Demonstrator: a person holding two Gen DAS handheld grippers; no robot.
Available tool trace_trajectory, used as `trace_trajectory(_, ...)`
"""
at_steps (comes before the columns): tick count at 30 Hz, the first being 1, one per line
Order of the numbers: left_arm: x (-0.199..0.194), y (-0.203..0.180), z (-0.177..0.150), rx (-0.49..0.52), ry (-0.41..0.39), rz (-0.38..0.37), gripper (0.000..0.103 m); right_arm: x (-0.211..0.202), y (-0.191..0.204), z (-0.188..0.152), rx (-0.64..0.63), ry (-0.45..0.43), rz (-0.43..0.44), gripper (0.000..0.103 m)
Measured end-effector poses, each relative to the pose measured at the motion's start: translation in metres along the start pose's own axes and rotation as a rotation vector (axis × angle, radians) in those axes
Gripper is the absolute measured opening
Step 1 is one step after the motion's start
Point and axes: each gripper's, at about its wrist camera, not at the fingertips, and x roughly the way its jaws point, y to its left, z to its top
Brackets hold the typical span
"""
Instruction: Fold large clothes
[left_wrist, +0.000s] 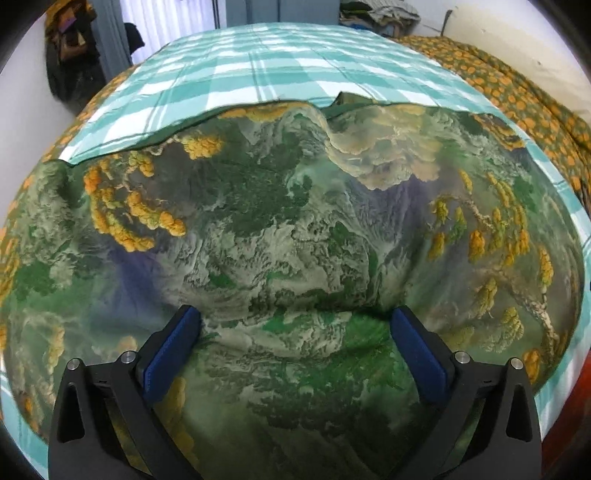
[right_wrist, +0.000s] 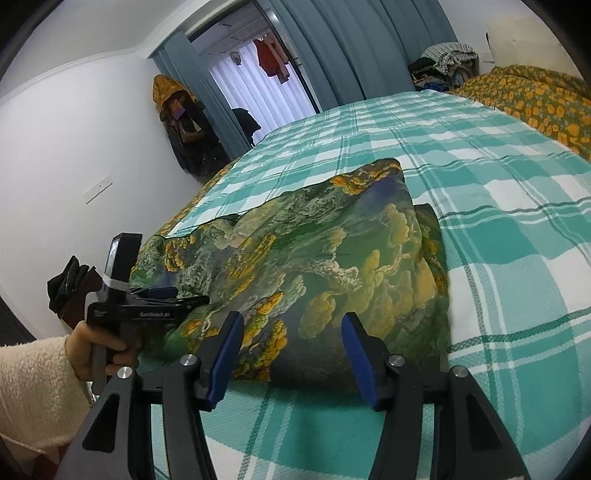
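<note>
garment (left_wrist: 295, 221): smooth printed cloth | bedsheet (right_wrist: 480, 221): woven checked cloth | sleeve (right_wrist: 33, 384): fleecy

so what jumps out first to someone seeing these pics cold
A big silky garment printed with green foliage and orange blossoms lies part-folded on a teal and white checked bedsheet. The left gripper, jaws wide, hangs right over it. An orange-flowered green quilt lies bunched at the far right.
</note>
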Motion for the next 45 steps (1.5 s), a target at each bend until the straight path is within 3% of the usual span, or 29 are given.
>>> trace_trajectory(5,-0.033,-0.008,-0.029,0.034,-0.031,-0.006,0.101,-0.021,0.000,-0.001,0.010,-0.024,-0.014,0.056)
trace_trajectory(8,-0.029,-0.018,-0.043,0.098,-0.024,0.032,0.102,-0.026,-0.009,-0.008,0.067,-0.005,-0.030,0.056)
trace_trajectory(11,-0.020,-0.015,-0.039,0.057,0.001,0.020,0.103,-0.022,-0.030,-0.016,0.199,0.037,-0.090,0.056)
trace_trajectory(14,-0.027,-0.016,-0.035,0.041,0.005,0.027,0.101,-0.019,-0.059,-0.029,0.408,0.046,-0.062,0.060)
trace_trajectory(17,-0.047,-0.021,-0.031,0.047,-0.039,0.029,0.095,-0.013,-0.076,-0.043,0.548,0.059,0.011,0.071)
trace_trajectory(22,-0.063,-0.039,-0.027,0.069,-0.160,-0.070,0.095,0.003,-0.092,-0.038,0.637,0.013,0.037,0.072)
trace_trajectory(25,-0.043,-0.063,-0.033,0.175,-0.110,-0.110,0.095,0.025,-0.102,-0.028,0.705,0.009,0.022,0.076)
trace_trajectory(27,-0.026,-0.074,-0.042,0.230,-0.077,-0.087,0.098,0.037,-0.108,-0.027,0.758,0.005,0.006,0.083)
trace_trajectory(29,-0.016,-0.076,-0.047,0.242,-0.072,-0.091,0.100,0.043,-0.111,-0.030,0.782,-0.003,-0.012,0.084)
trace_trajectory(31,-0.013,-0.070,-0.045,0.207,-0.059,-0.127,0.101,0.044,-0.110,-0.032,0.762,-0.012,-0.030,0.081)
trace_trajectory(32,-0.013,-0.069,-0.044,0.207,-0.053,-0.134,0.101,0.043,-0.107,-0.031,0.740,-0.005,-0.041,0.063)
trace_trajectory(33,-0.013,-0.070,-0.043,0.219,-0.046,-0.133,0.102,0.042,-0.105,-0.030,0.710,0.004,-0.051,0.052)
trace_trajectory(36,-0.022,-0.071,-0.037,0.234,-0.015,-0.108,0.100,0.026,-0.087,-0.018,0.609,-0.028,-0.064,0.037)
trace_trajectory(38,-0.045,-0.066,-0.031,0.194,-0.013,-0.087,0.086,0.011,-0.064,-0.005,0.478,-0.062,-0.084,0.032)
trace_trajectory(42,-0.119,-0.051,0.000,0.113,-0.108,-0.132,0.089,-0.012,-0.014,0.014,0.259,-0.127,-0.100,0.032)
trace_trajectory(45,-0.156,-0.067,0.032,0.164,-0.126,-0.209,0.098,-0.020,0.023,0.021,0.111,-0.165,-0.125,0.032)
